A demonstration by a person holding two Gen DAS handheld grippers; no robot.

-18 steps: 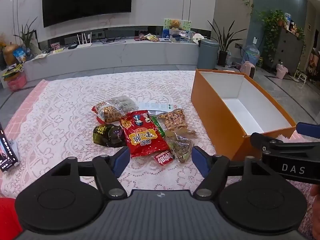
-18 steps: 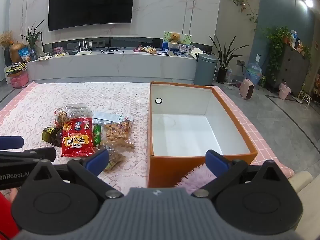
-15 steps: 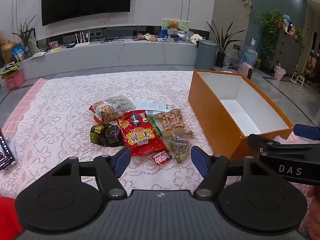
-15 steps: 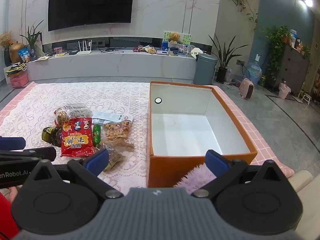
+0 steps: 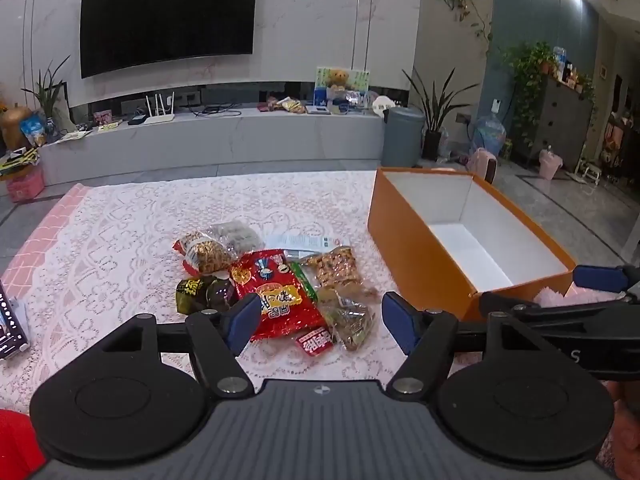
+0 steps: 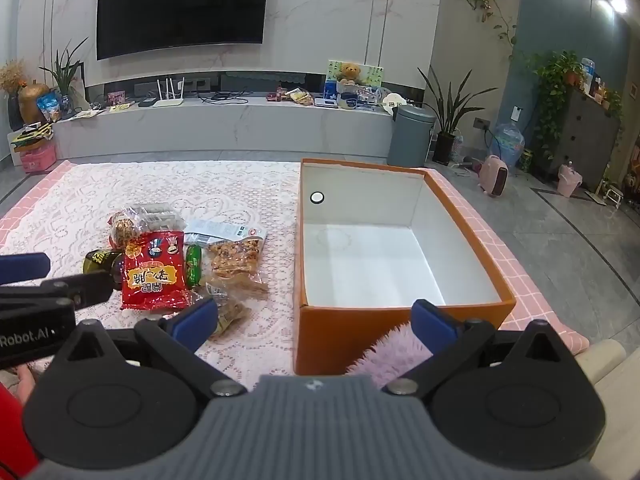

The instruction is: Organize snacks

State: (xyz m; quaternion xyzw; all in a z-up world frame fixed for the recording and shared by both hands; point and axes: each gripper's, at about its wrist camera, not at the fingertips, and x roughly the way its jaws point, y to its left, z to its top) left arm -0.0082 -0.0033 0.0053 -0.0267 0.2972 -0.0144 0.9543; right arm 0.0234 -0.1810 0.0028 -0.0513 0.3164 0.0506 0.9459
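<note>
- Snagging likely: glossy red foil snack bag (image 5: pixel 276 294) overlaps neighbouring packets, so could drag them off.
- Left gripper (image 5: pixel 316 318) spread, empty.
- Right gripper (image 6: pixel 316 318) spread, near open orange cardboard box (image 6: pixel 400 324).

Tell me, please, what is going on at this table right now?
A person holds a gripper in each hand over a lace-covered table. Both the left gripper and right gripper are open and hold nothing. A pile of snack packets, with a big red bag in the middle, lies beside an empty orange box. Nothing has been packed yet.
</note>
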